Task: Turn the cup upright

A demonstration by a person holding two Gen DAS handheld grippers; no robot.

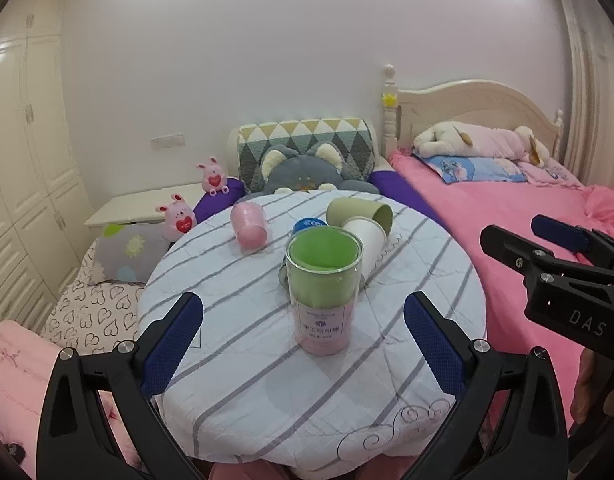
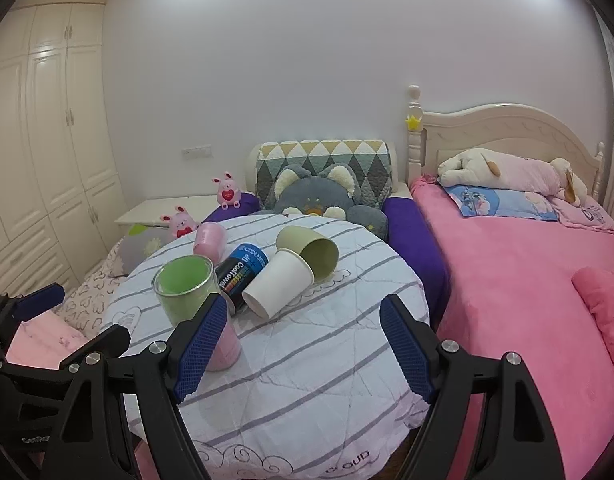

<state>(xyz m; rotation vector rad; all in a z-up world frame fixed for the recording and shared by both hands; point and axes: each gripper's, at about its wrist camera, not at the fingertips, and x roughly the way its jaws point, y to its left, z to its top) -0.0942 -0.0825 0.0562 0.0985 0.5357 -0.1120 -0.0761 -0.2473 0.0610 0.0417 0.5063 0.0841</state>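
Note:
A clear cup with a green and pink lining (image 1: 324, 292) stands upright on the round striped table (image 1: 267, 380); it also shows in the right wrist view (image 2: 187, 292). My left gripper (image 1: 303, 344) is open around it without touching. A white cup (image 2: 279, 282), an olive green cup (image 2: 309, 250) and a pink cup (image 2: 210, 240) lie on their sides behind it. My right gripper (image 2: 299, 344) is open and empty over the table's near right part.
A blue and black can (image 2: 243, 272) lies between the cups. A pink bed (image 2: 527, 280) stands to the right, a grey plush cushion (image 2: 315, 196) behind the table, wardrobes (image 2: 39, 140) at the left. The right gripper's body (image 1: 563, 280) shows at the left view's right edge.

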